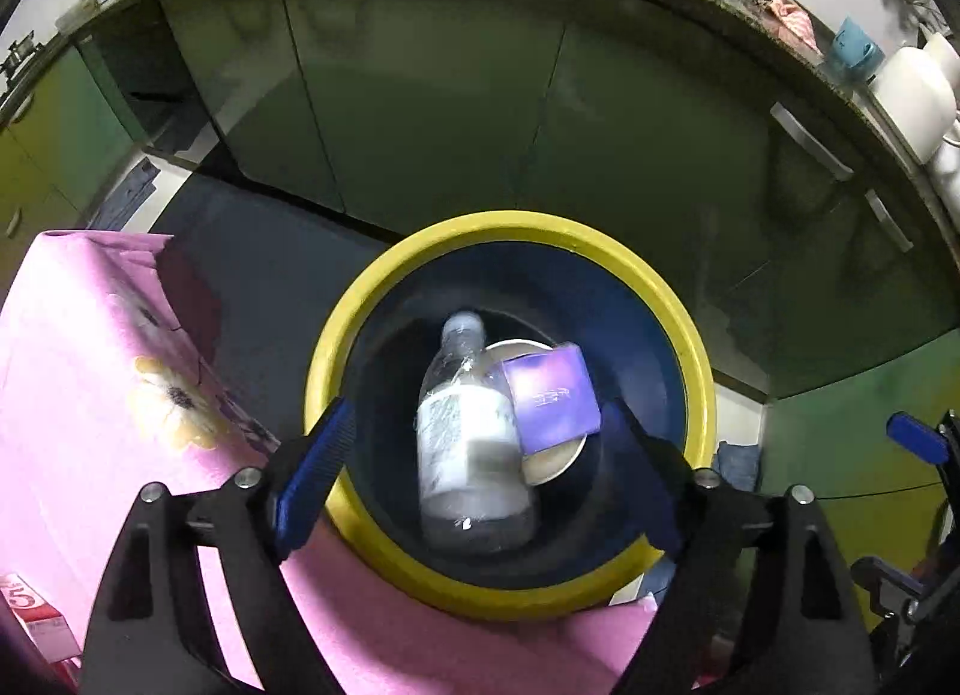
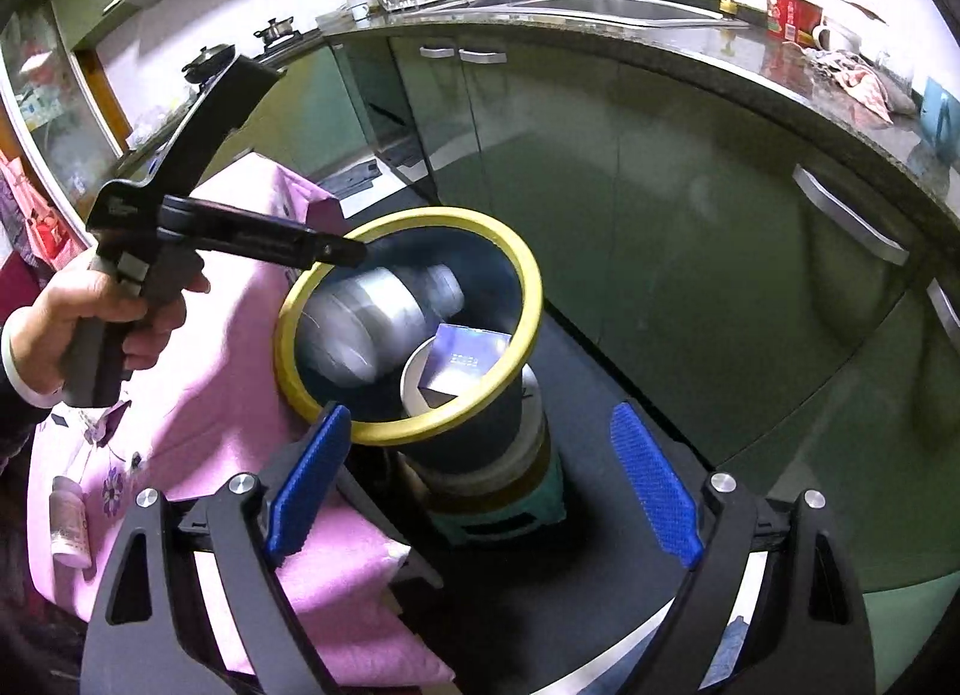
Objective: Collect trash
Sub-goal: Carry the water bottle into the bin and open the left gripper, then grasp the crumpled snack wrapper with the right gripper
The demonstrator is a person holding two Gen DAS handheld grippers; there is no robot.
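we judge most trash collected: bottle, purple box and white cup lie inside the bin. left gripper above it and right gripper both released, empty. one small bottle remains on the pink cloth.
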